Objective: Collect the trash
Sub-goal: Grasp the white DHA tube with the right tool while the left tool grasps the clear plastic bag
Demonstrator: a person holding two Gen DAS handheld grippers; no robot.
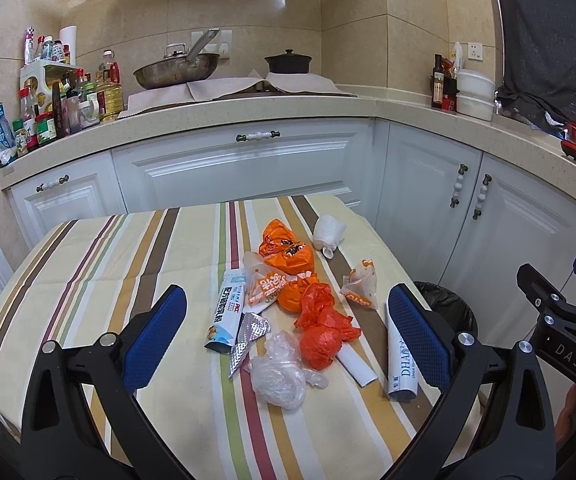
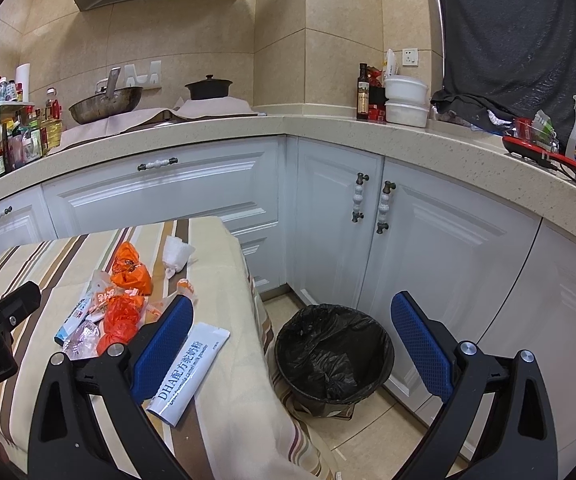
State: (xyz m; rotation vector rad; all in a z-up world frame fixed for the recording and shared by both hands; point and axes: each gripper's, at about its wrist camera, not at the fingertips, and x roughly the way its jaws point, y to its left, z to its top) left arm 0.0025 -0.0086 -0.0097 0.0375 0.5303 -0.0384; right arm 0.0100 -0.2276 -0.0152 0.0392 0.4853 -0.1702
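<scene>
Left tongs (image 1: 288, 332) hang with blue pads wide apart above a striped tabletop (image 1: 88, 264), gripping nothing, the trash heap spread between them. Directly ahead lie a crumpled clear plastic bag (image 1: 278, 372), a balled red-orange bag (image 1: 321, 332), a strip of silver foil (image 1: 248, 336) and a blue-and-white carton (image 1: 226, 312). Farther back sit an orange snack bag (image 1: 286, 252), a printed orange-and-white wrapper (image 1: 264, 286), a small triangular wrapper (image 1: 361, 284) and a white crumpled cup (image 1: 327, 232). A white sachet marked DHA (image 1: 401, 364) lies just beside the left tongs' right pad, near the tabletop's edge.

Right tongs (image 2: 291, 340) are likewise spread open and empty, held over the tabletop's corner; their left pad sits above the sachet, their right pad over the floor. Between them, on the tiled floor beside the tabletop, stands a round bin lined with a black bag (image 2: 333, 352), against white kitchen cabinets (image 2: 427, 232).
</scene>
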